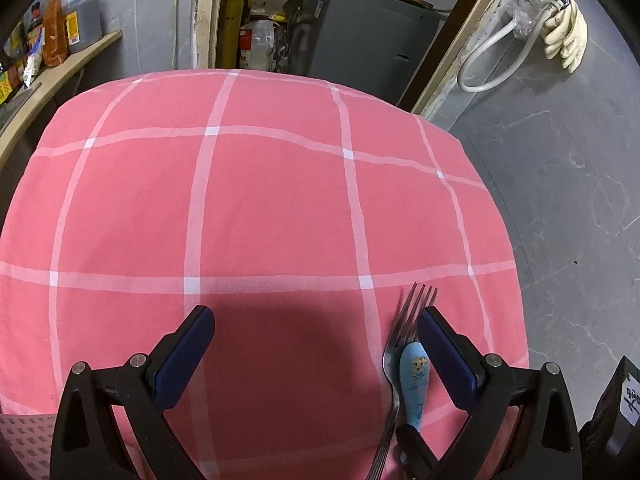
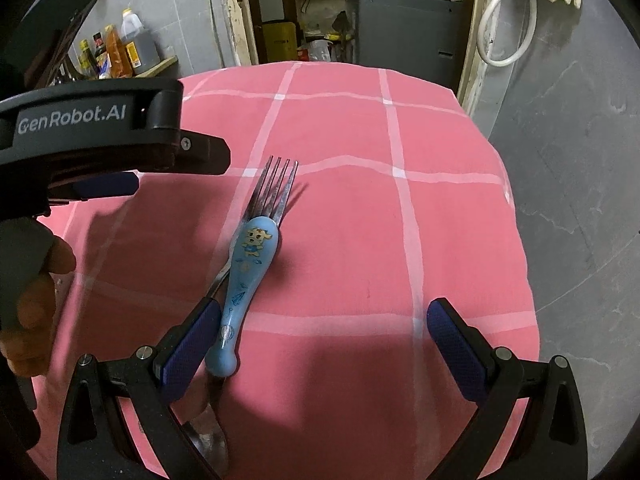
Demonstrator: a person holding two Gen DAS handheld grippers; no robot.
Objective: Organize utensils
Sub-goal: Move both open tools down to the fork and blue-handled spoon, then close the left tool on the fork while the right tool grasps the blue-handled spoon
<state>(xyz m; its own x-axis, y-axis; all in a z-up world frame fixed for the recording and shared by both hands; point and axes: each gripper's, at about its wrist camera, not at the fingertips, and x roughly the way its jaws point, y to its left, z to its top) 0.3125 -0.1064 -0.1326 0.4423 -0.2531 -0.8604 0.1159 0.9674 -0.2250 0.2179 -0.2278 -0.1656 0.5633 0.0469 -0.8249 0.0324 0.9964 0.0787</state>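
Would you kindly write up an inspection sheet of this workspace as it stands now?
Surface: table under a pink checked cloth.
Job's things: metal fork and blue cartoon-print handle lying side by side, overlapping, on the cloth.
Clutter: nothing seen on the cloth.
Grippers: left gripper open, empty; right gripper open, its left finger beside the blue handle.
Cables: white hose looped on the wall.
Surroundings: bottles on a shelf, gloves hanging, grey cabinet behind.
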